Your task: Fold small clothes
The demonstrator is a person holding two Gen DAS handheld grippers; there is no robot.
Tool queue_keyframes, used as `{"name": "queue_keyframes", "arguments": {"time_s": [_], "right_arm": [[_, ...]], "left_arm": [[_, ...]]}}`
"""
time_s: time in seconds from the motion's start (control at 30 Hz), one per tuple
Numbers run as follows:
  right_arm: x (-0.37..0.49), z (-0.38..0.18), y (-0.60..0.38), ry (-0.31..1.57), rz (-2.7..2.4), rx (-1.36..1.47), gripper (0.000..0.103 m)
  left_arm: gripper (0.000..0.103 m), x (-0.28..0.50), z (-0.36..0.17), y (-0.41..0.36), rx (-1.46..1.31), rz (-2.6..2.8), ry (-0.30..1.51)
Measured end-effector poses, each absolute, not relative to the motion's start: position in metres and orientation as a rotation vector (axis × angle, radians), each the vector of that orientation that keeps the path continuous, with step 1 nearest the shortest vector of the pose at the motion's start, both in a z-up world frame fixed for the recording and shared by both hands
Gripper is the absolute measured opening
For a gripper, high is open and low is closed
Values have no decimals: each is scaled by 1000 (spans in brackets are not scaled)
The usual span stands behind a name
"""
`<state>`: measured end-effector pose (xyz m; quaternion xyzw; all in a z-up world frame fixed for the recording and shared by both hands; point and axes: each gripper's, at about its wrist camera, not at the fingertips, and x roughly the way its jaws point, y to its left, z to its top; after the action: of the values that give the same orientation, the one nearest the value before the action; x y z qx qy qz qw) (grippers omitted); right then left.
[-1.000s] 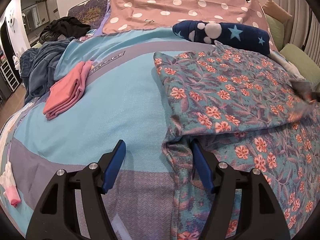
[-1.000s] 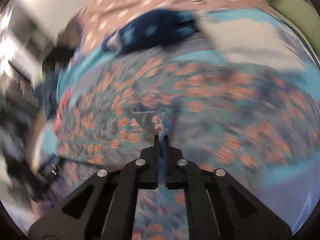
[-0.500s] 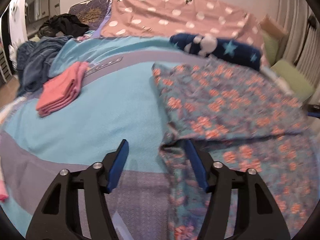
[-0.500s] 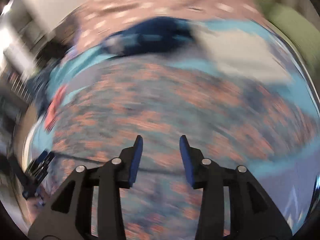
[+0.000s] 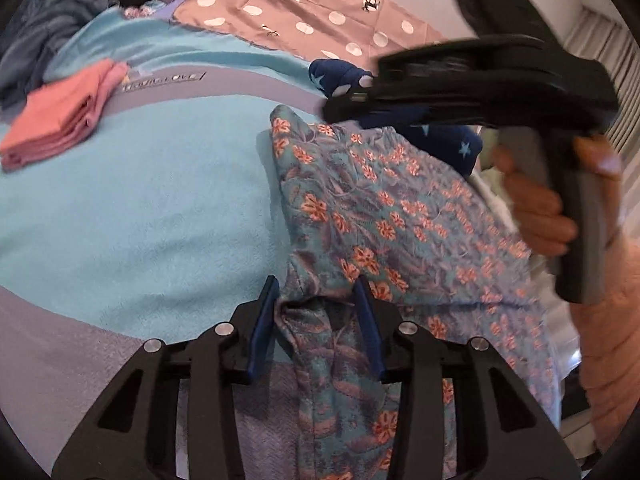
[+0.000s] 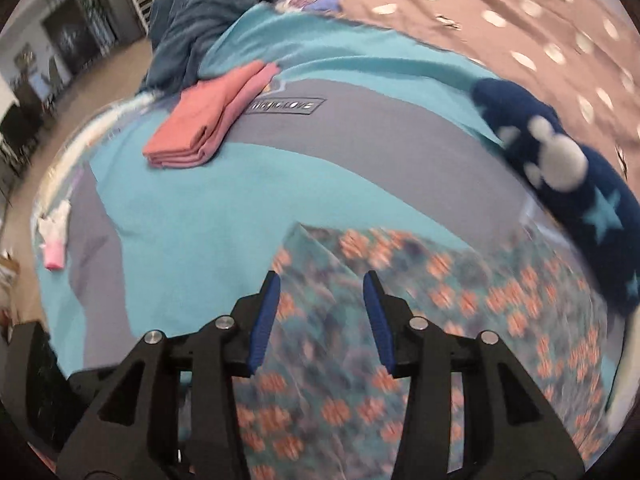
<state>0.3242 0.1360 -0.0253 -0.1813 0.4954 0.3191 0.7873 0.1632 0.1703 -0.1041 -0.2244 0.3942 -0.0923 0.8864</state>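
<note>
A teal garment with orange flowers [image 5: 384, 216] lies part-folded on the blue and grey bedspread [image 5: 140, 208]. My left gripper [image 5: 318, 300] is open, its blue fingers on either side of the garment's near-left folded edge. My right gripper [image 6: 320, 300] is open and empty, over the same garment [image 6: 440, 320] near its far-left corner. In the left wrist view the right gripper's black body [image 5: 480, 80] and the hand holding it hang above the garment's far side.
A folded pink stack [image 5: 60, 120] [image 6: 208, 120] lies at the left of the bed. A navy star-print plush item [image 6: 560, 168] sits behind the garment. Dark blue clothes [image 6: 192, 28] are heaped at far left. A polka-dot pink sheet [image 5: 304, 12] covers the back.
My right gripper let go of the garment, opened, and swung left over its far-left corner. My left gripper moved forward, so the garment's near edge now sits between its narrowed fingers.
</note>
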Motion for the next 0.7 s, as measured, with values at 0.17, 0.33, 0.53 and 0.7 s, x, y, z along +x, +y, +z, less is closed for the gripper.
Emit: {"name": "queue_keyframes", "arguments": {"time_s": [0.17,0.33,0.53,0.7], "right_arm": [[337,-49,174,1078,654,-479,54],[350,-55,187,1083,610,-403,3],[362,-69,201,1092,602,-380,8],[349,-39,145,1010,578,-248,32]], "left_arm": [[33,162,-106,175,-503,-193,811],[11,159,-105,180,-500,-139,802],[11,153,-109,184,-528,-93,800],[16,147,-113,195,-600,-127,789]]}}
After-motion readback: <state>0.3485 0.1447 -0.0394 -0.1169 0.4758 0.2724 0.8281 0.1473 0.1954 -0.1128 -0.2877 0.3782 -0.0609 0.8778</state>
